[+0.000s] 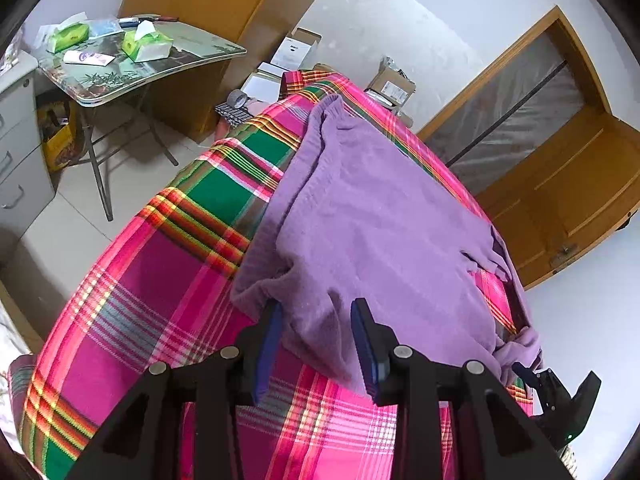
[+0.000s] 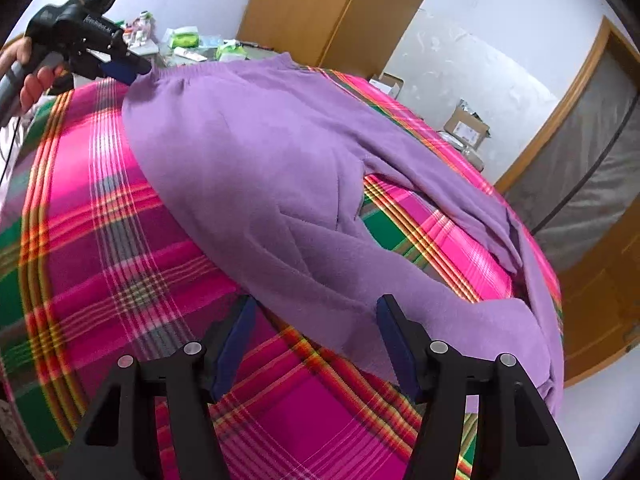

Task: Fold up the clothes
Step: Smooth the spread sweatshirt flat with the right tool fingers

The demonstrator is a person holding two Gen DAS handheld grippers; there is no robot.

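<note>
Bedroom with white walls, and off to the far left of the left tool [image 1: 316,344] stands a folding table [image 1: 192,62] with green tissue packs [image 1: 146,42] on it, a grey drawer unit [image 1: 18,136] beside it. Ahead lies the bed, covered by a pink and green plaid blanket [image 1: 160,288], and spread across it is the purple garment [image 1: 360,220], which looks like a pair of fleece trousers. Left tool's jaws stand apart, hovering just over the near edge of that purple fabric, one pad on each side of a fold but not pinching it. Beyond the bed's far end sit a few cardboard boxes [image 1: 392,84], and to the right a wooden door [image 1: 560,184].

Over to the right wrist view now: the left tool [image 2: 132,70] shows up at the far left, a hand [image 2: 34,80] on its handle, its tips at the waistband end of the garment [image 2: 260,152]. Right tool [image 2: 316,344] also has its jaws apart, with the cuff end of one trouser leg lying just in front and between them. The other leg runs off to the right, blanket [image 2: 120,264] showing in the gap between the two.
</note>
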